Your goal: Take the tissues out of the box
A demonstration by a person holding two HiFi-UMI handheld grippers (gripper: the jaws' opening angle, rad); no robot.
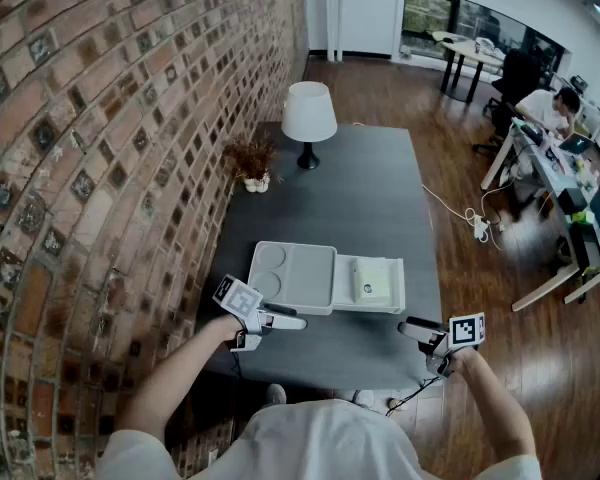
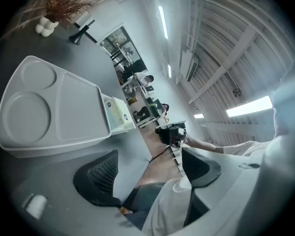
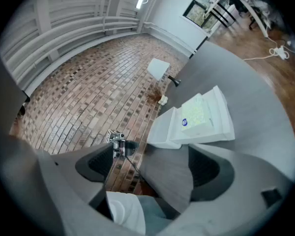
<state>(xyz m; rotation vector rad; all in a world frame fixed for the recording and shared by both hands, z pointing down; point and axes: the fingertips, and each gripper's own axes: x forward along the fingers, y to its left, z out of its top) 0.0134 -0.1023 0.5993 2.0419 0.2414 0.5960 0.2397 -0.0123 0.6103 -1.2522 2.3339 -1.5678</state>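
A pack of tissues (image 1: 372, 280) lies flat in the right-hand compartment of an open white box (image 1: 298, 268) at the near end of a grey tabletop (image 1: 375, 193), not yet touched; the left tool (image 1: 295, 321) and the right tool (image 1: 406, 328) hover just short of the box's near edge, each with its jaws spread apart and nothing between them.

The risks, judged from this position: the pack appears to sit close against the compartment walls, so a jaw coming down could catch the rim instead of the pack; the box looks light and is not held down, so a pull from one tool alone could drag or tip it toward the tabletop's edge; a shallow pinch might grip only the wrapper and slip or tear it.

The count: one pack of tissues; one box, with two round hollows at its left end; two tools; one white lamp (image 1: 309, 114) and one small pot of dried stems (image 1: 251, 161) at the far end by the brick wall, well apart from the box.
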